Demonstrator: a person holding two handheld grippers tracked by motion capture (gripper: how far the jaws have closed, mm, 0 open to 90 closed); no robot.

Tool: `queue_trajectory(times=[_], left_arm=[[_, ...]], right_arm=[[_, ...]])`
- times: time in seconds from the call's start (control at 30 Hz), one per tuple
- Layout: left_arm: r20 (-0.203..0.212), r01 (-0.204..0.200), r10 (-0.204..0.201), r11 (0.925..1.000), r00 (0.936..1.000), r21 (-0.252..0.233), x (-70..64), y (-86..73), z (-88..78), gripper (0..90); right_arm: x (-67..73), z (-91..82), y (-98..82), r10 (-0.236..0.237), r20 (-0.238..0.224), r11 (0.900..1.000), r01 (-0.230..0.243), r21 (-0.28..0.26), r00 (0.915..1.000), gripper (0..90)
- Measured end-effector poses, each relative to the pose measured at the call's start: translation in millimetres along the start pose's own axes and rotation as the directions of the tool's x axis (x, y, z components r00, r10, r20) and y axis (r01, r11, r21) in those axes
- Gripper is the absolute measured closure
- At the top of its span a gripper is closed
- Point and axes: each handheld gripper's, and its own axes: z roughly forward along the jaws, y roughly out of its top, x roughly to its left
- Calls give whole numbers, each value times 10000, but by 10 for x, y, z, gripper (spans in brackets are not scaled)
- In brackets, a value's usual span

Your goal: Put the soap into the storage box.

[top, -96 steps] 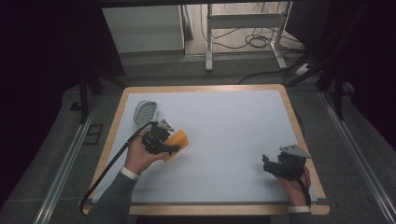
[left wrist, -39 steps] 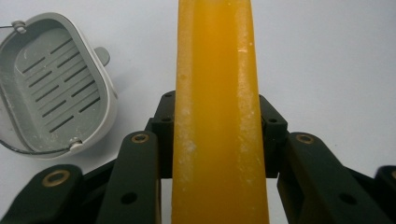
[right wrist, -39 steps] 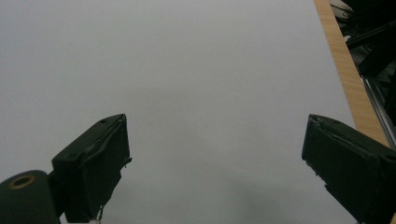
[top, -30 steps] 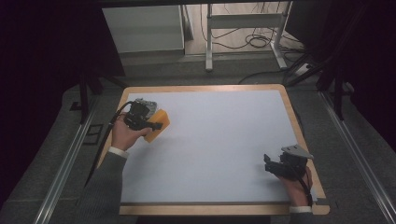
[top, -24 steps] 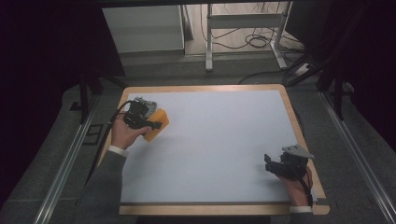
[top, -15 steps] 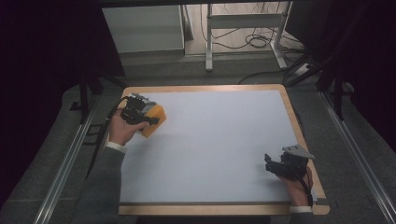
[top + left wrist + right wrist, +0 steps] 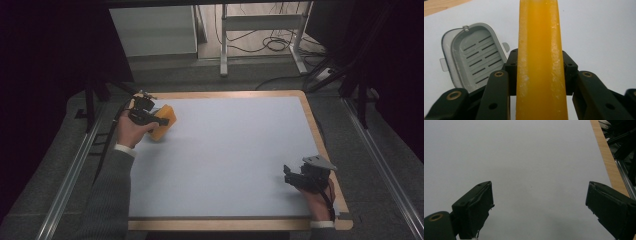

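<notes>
An orange-yellow block (image 7: 164,123) is clamped between the jaws of my left gripper (image 7: 150,118) at the far left corner of the white table top (image 7: 240,150). In the left gripper view the block (image 7: 540,57) stands on edge between the black pads of my left gripper (image 7: 540,66). Just past it, to the left, a grey slotted dish (image 7: 474,58) lies on the white surface. My right gripper (image 7: 292,176) rests near the front right corner. In the right gripper view my right gripper (image 7: 539,205) has its jaws wide apart with nothing between them.
A wooden border (image 7: 320,135) frames the white top. Metal rails (image 7: 70,175) run along both sides below the table. Beyond the far edge stand a metal frame (image 7: 222,45) and loose cables (image 7: 270,45) on the floor.
The left hand has carried the orange block from the middle left of the table toward the far left corner, over where the grey dish lay. The right gripper has not moved.
</notes>
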Motion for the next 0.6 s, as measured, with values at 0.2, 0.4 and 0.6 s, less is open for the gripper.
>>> queue_trajectory(times=[0.2,0.4,0.6], left_arm=[[-190,353,-354,9993,9992,-80,102,65,25,607],[-77,669,-669,9977,9977,-78,185,122,63,608],[-174,963,-963,9954,9952,-7,258,166,129,607]], right_arm=[[-5,-1,-1,11,9,10000,-11,-1,10000,77],[-8,5,-5,3,34,10000,-3,-2,10000,77],[-18,0,-7,67,54,10000,-67,7,10000,77]])
